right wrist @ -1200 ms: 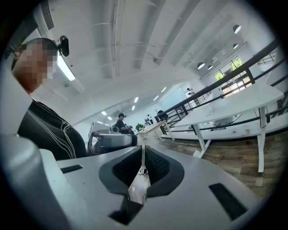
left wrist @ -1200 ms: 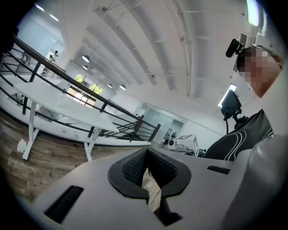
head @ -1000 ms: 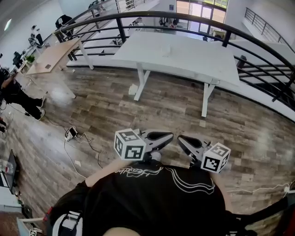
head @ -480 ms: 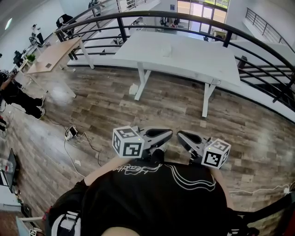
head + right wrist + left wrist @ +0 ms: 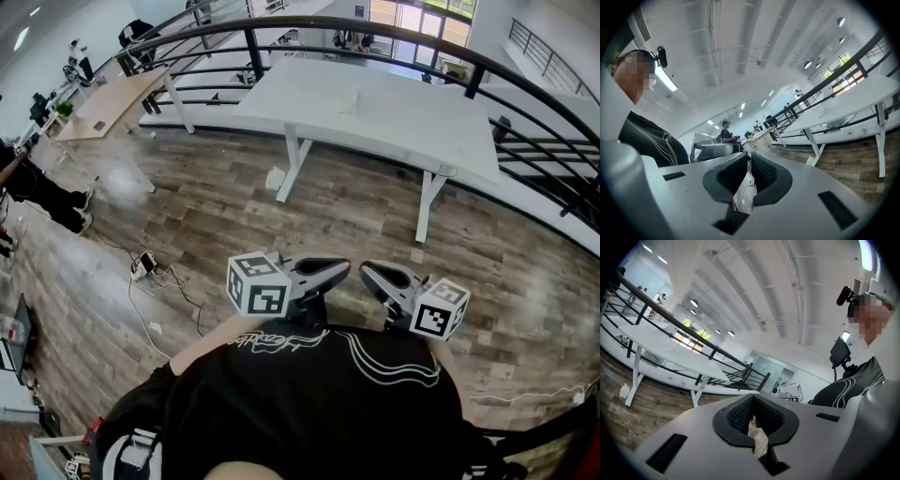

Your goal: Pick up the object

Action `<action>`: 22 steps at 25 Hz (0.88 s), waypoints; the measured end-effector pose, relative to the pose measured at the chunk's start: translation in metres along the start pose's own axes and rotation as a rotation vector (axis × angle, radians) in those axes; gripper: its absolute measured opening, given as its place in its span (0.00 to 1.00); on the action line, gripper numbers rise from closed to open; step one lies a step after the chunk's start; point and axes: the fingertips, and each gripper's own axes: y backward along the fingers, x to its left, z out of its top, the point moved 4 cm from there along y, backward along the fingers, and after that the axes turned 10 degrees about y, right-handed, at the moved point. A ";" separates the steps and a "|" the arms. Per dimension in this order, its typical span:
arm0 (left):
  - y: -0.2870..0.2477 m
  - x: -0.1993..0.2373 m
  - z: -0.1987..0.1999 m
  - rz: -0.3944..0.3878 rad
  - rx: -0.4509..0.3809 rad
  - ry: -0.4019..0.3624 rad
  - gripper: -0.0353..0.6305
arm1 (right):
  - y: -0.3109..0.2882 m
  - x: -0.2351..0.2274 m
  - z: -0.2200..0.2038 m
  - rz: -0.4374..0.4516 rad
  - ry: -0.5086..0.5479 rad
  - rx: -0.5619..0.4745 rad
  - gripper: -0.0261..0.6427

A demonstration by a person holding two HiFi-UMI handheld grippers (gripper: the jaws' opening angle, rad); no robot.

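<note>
You stand on a wood-plank floor [image 5: 216, 211] facing a long white table [image 5: 403, 117] on white legs, with a curved black railing [image 5: 309, 22] behind it. A wooden desk [image 5: 112, 98] sits off to your left, a power strip [image 5: 142, 270] lies on the floor, and bright windows [image 5: 412, 17] glow beyond.

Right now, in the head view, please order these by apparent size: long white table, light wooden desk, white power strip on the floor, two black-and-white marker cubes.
1. Long white table
2. Light wooden desk
3. Left marker cube and right marker cube: alike, unranked; nearness to the camera enlarges them
4. White power strip
</note>
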 end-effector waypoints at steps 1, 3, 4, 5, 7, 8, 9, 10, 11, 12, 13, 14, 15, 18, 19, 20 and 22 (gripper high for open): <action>-0.001 0.006 0.003 0.000 -0.001 0.002 0.06 | -0.004 -0.006 0.000 0.000 -0.004 0.000 0.08; -0.004 0.020 0.009 0.000 0.000 0.007 0.06 | -0.013 -0.019 0.000 -0.005 -0.015 -0.001 0.08; -0.004 0.028 0.012 0.000 0.001 0.011 0.06 | -0.018 -0.025 -0.001 -0.009 -0.021 -0.001 0.08; -0.005 0.037 0.014 0.000 0.002 0.016 0.06 | -0.024 -0.032 -0.002 -0.011 -0.026 0.001 0.08; -0.007 0.055 0.022 0.001 0.002 0.027 0.06 | -0.035 -0.046 -0.004 -0.014 -0.037 0.011 0.08; -0.009 0.065 0.027 0.001 0.002 0.034 0.06 | -0.041 -0.055 -0.005 -0.015 -0.043 0.017 0.08; -0.012 0.075 0.033 -0.001 0.001 0.041 0.06 | -0.047 -0.063 -0.004 -0.018 -0.050 0.024 0.08; -0.014 0.085 0.041 -0.003 0.001 0.049 0.06 | -0.053 -0.073 -0.003 -0.023 -0.057 0.030 0.08; -0.016 0.096 0.048 -0.006 0.004 0.056 0.06 | -0.060 -0.083 0.000 -0.029 -0.064 0.033 0.08; -0.018 0.107 0.057 -0.008 0.008 0.062 0.06 | -0.069 -0.093 0.003 -0.035 -0.071 0.035 0.08; -0.019 0.119 0.066 -0.011 0.013 0.068 0.06 | -0.078 -0.104 0.008 -0.041 -0.076 0.036 0.08; -0.020 0.131 0.076 -0.013 0.019 0.074 0.06 | -0.088 -0.115 0.012 -0.046 -0.082 0.037 0.08; -0.022 0.145 0.087 -0.014 0.024 0.081 0.06 | -0.098 -0.127 0.017 -0.052 -0.089 0.038 0.08; -0.028 0.189 0.124 -0.015 0.031 0.101 0.06 | -0.129 -0.167 0.031 -0.071 -0.117 0.042 0.08; -0.030 0.203 0.138 -0.019 0.030 0.106 0.06 | -0.141 -0.181 0.037 -0.078 -0.123 0.046 0.08; -0.031 0.218 0.152 -0.024 0.028 0.110 0.06 | -0.153 -0.195 0.043 -0.083 -0.127 0.050 0.08; -0.031 0.246 0.181 -0.034 0.025 0.114 0.06 | -0.181 -0.220 0.057 -0.089 -0.129 0.056 0.08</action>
